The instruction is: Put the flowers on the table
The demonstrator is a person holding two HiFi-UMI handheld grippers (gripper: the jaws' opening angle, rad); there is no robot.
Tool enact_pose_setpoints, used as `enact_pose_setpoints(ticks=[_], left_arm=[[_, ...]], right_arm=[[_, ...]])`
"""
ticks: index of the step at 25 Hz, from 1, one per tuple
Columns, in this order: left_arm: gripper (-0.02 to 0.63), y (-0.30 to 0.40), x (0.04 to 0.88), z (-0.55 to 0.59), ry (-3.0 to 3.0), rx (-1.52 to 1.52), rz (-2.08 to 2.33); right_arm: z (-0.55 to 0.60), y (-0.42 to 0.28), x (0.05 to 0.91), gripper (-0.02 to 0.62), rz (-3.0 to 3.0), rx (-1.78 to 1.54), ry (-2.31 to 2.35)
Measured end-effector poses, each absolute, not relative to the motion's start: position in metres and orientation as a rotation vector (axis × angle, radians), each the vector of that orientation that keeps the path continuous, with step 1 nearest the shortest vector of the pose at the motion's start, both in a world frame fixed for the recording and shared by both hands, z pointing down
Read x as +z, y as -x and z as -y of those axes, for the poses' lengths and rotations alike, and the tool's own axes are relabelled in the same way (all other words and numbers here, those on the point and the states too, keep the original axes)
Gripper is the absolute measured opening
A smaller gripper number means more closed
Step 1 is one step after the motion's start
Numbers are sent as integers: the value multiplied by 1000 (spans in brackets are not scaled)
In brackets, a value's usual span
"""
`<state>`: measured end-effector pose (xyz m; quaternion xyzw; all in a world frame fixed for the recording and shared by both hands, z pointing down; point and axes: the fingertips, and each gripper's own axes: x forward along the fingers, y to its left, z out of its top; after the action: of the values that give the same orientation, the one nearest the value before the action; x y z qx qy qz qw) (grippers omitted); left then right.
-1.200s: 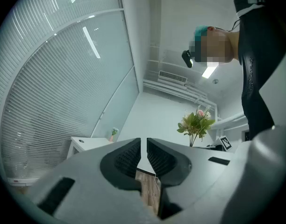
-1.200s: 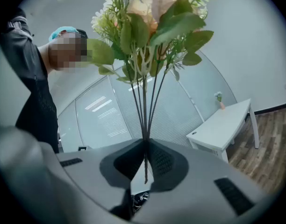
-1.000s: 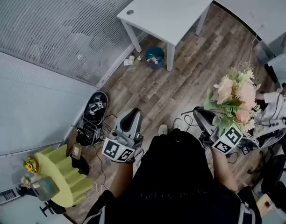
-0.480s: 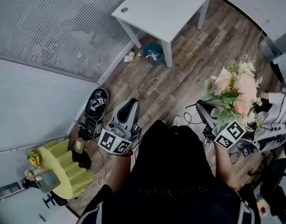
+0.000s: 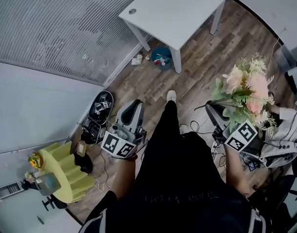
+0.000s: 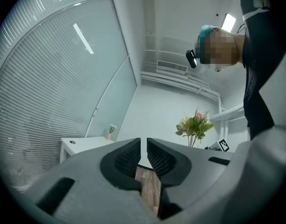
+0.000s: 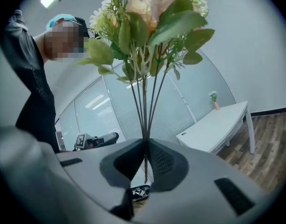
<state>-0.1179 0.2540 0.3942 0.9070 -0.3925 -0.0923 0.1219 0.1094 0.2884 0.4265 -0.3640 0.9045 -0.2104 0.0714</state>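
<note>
A bunch of pink and cream flowers [image 5: 245,93] with green leaves stands upright in my right gripper [image 5: 217,114], whose jaws are shut on the thin stems [image 7: 145,120]. The blooms [image 7: 152,13] fill the top of the right gripper view. My left gripper [image 5: 130,120] is held low at the left with its jaws shut and nothing between them [image 6: 143,146]. The white table [image 5: 175,11] stands ahead at the top of the head view, and shows again as the table [image 7: 218,125] beyond the right jaws. The flowers [image 6: 195,125] also appear in the left gripper view.
A blue bin [image 5: 161,58] sits under the table's near corner. Bags and cables [image 5: 97,118] lie by the blinds [image 5: 66,23] at the left. A yellow-green chair [image 5: 66,176] is at the lower left. A small potted plant [image 7: 213,98] stands on the table's far end.
I have stepped forward: a leg and shoe now reach toward the table. Both grippers kept their hold and position relative to my body.
</note>
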Motion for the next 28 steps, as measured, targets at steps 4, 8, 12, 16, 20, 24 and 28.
enact_pose_setpoints(ticks=[4, 8, 12, 16, 20, 24, 28], left_arm=[[52, 112, 398, -226, -2624, -266, 1136], [52, 111, 407, -192, -2608, -276, 1088], [52, 109, 409, -152, -2592, -315, 1018], [52, 104, 407, -118, -2594, -350, 944], [52, 104, 408, -80, -2650, -333, 923], [52, 100, 404, -53, -2716, -278, 899], [52, 89, 409, -30, -2736, -249, 869]], right_arm=[[-263, -109, 429, 41, -2728, -665, 1085], [-232, -103, 427, 41, -2744, -672, 1096], [-194, -96, 422, 41, -2743, -674, 1132], [-159, -85, 419, 41, -2726, -690, 1159], [-122, -69, 419, 41, -2730, -684, 1174], [-92, -60, 419, 41, -2731, -702, 1175], [-63, -63, 427, 41, -2733, -730, 1164]])
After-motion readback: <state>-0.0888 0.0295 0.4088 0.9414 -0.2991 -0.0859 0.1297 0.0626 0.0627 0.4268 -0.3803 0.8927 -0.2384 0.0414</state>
